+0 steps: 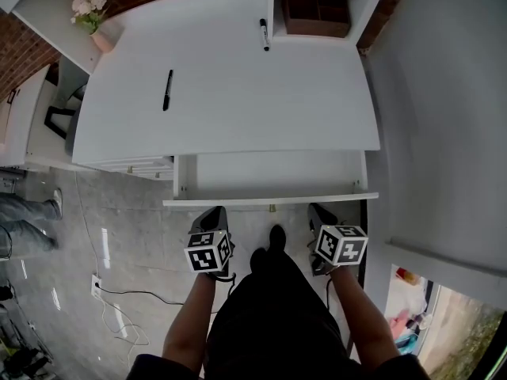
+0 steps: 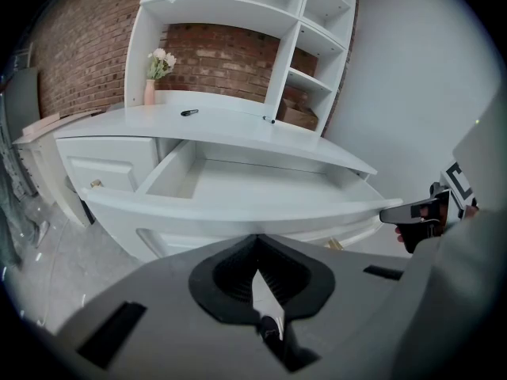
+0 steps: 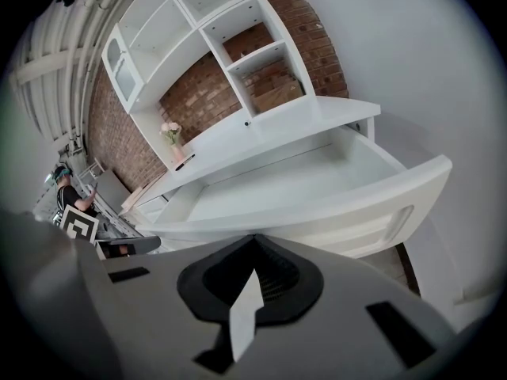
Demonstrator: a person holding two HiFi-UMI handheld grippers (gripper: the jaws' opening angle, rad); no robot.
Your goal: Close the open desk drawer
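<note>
Open desk drawer (image 1: 273, 174) juts at twelve o'clock — rigid, empty, probably light-running — before left gripper (image 1: 215, 212) and right gripper (image 1: 320, 210), jaws pressed together on nothing; its front panel (image 1: 269, 201) looks the place to push.

Two pens (image 1: 168, 89) (image 1: 264, 34), one vase (image 1: 103, 39) — one open drawer (image 1: 269, 174).

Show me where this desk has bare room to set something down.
The desktop is bare between the left pen and the right pen. The open drawer looks empty. Crowded only at the back corners: flower vase, brown box.
</note>
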